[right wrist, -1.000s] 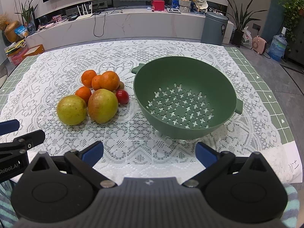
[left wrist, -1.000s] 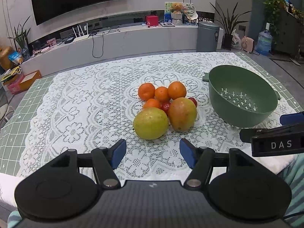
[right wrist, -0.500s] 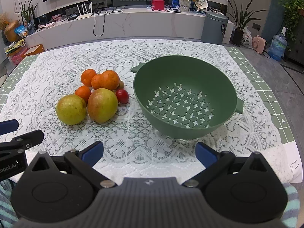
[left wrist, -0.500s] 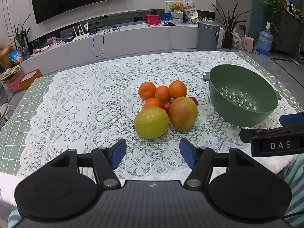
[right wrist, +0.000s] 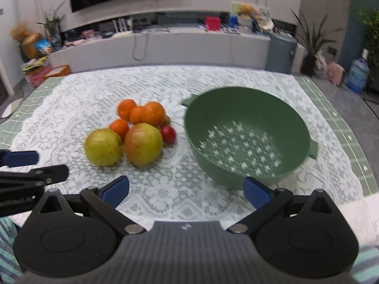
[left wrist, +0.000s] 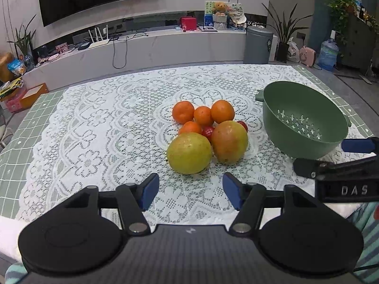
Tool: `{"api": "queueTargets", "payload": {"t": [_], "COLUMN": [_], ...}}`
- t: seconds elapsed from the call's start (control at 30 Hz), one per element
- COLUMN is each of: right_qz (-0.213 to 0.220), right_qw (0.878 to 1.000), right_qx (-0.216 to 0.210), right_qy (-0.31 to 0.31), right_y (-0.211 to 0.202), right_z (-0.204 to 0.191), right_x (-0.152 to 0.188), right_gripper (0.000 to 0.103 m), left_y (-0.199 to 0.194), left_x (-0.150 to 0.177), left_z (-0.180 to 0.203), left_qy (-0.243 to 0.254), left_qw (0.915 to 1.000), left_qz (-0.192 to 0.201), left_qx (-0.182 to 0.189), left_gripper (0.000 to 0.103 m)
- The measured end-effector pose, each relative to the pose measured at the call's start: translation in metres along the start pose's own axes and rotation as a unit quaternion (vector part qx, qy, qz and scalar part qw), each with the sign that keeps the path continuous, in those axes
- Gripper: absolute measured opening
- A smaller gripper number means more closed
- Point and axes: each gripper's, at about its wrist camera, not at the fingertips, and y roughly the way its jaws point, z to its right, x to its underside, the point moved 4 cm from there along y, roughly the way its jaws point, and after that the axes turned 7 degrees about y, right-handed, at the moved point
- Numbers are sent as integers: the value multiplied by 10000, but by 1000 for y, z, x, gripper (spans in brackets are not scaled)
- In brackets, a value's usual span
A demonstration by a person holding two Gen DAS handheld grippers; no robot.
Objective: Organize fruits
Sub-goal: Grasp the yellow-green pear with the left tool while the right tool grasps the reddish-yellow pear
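Facing fruit pile (left wrist: 208,135) — colander (left wrist: 305,101) beside

You have the fruits bunched in one cluster at the middle of the table, all touching or nearly so; nearest you lie a yellow-green round fruit (left wrist: 189,153) and, just to its right, a red-and-yellow mango (left wrist: 229,141); behind them sit four oranges (left wrist: 203,115), with small red tomatoes (left wrist: 208,131) tucked between; the green colander (left wrist: 305,108) stands upright and empty to the right of the pile, apart from it, its pierced bottom showing.
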Motion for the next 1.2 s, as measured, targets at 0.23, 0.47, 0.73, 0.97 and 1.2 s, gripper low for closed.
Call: {"api": "queueTargets", "payload": {"t": [0.23,0.47,0.73,0.97,1.2], "right_qz": [170,37,-298,-539,-651], "right_qw": [9990,9972,9903,9821,9722], "right_qx": [-403,-722,-999,-1141,-1227], "right_qy": [-123,194,915,1395,1883], "right_y": [12,38,72,96,112], "right_z": [-17,-25,-23,-22,-17], "right_x": [-2,-4,-8,-13,-19], "right_gripper": [85,71,68,69,70], "left_y": [15,36,59,74,83], "left_x": [-3,-4,-8,-9,-8], "left_z": [-7,-20,-39,-37,-14], "left_qy": [-143,-561,-752,24,1464], "left_qw": [9996,9974,9954,9987,9890], "left_qz": [74,-115,-146,-130,-28], "left_qx": [228,444,567,488,232], "left_gripper": [64,64,71,76,83]}}
